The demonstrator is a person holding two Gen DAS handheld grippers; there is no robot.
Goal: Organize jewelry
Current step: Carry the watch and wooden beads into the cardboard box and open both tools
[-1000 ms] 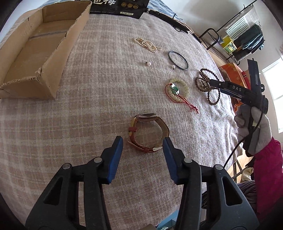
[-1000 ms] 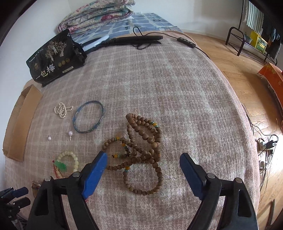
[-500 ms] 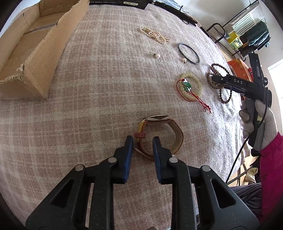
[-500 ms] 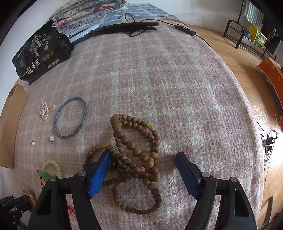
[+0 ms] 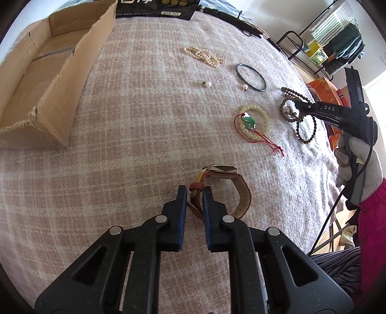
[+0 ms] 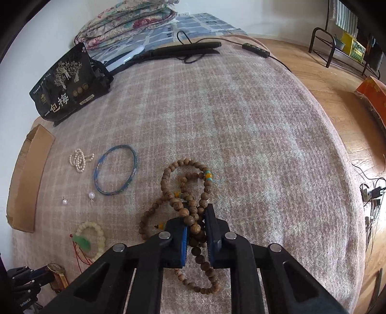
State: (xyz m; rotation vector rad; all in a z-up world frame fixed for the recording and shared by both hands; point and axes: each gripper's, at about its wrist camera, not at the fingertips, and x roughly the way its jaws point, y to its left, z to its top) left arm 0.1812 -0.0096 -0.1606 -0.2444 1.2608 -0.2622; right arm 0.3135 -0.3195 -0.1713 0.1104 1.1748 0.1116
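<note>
Since a second ago: both claws closing from spread. Left gripper [image 5: 195,190] pinches brown leather-strap wristwatch [image 5: 223,186]; right gripper [image 6: 196,212] pinches brown wooden bead necklace [image 6: 185,193]; both items on pink plaid blanket [image 6: 241,125].

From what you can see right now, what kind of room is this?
Most likely a bedroom at home. The jewelry lies on a plaid blanket spread over what looks like a bed, folded floral quilts are stacked at its far end, and a clothes rack stands on the wooden floor.
</note>
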